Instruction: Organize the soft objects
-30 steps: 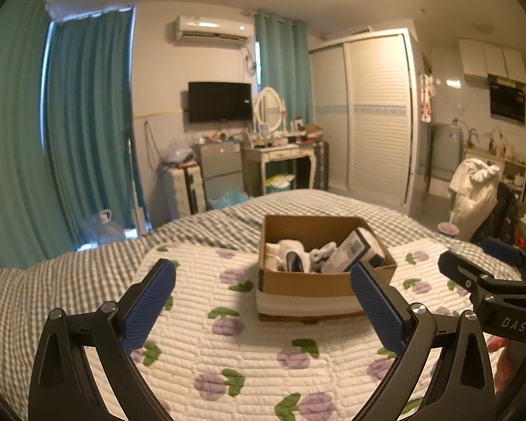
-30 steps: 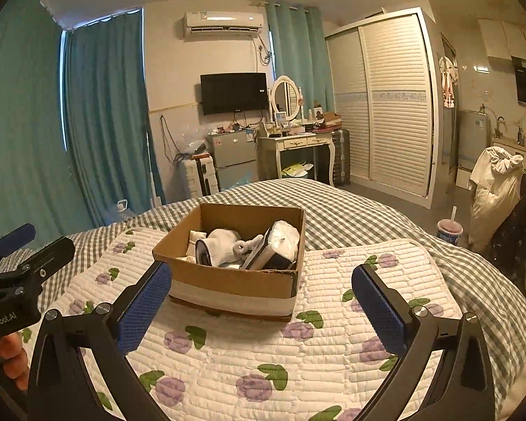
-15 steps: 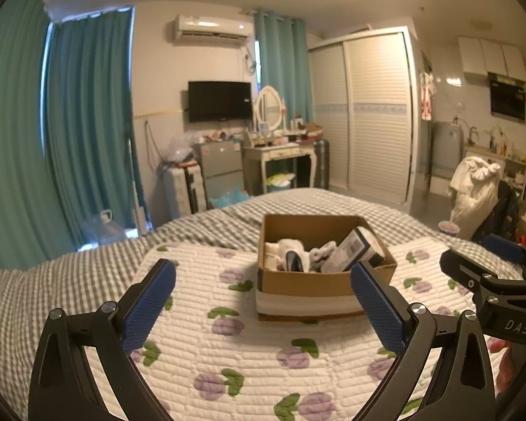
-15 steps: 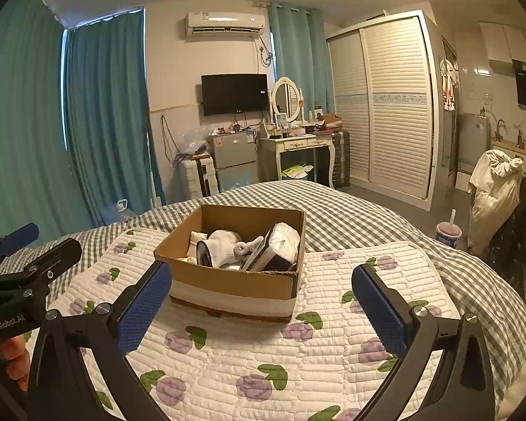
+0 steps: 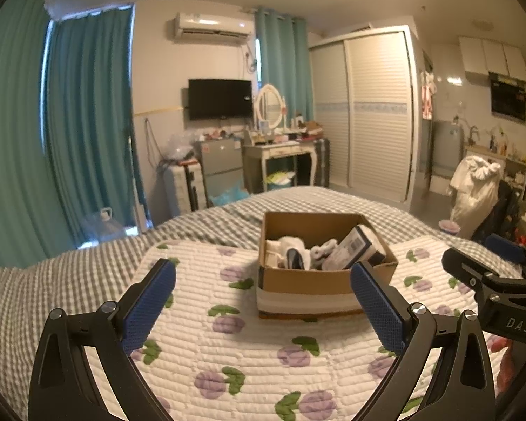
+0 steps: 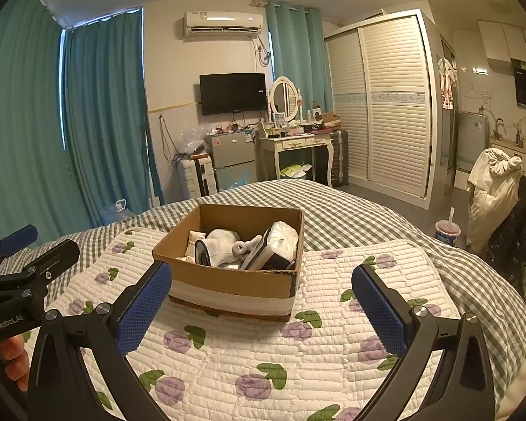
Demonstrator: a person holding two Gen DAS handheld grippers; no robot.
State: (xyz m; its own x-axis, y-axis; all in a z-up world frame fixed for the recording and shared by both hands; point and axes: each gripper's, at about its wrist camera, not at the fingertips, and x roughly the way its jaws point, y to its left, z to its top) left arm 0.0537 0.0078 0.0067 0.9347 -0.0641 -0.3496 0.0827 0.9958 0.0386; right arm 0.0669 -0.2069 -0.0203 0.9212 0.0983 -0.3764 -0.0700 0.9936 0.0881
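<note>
Nothing has moved: cardboard box [image 6: 228,280] holds socks [image 6: 217,245]; both grippers' jaws gape empty.

We read "DAS" in pale letters on the black body of the right gripper [image 5: 508,273], seen from the left wrist view. On the left gripper [image 6: 21,256], seen from the right wrist view, we read "GenRobot.AI". The print on the packet [image 5: 356,251] in the cardboard box [image 5: 319,280] is too small to read.

Left gripper [image 5: 263,293] fingers [image 5: 150,303] spread wide; cardboard box [image 5: 319,280] on quilt [image 5: 228,351].
</note>
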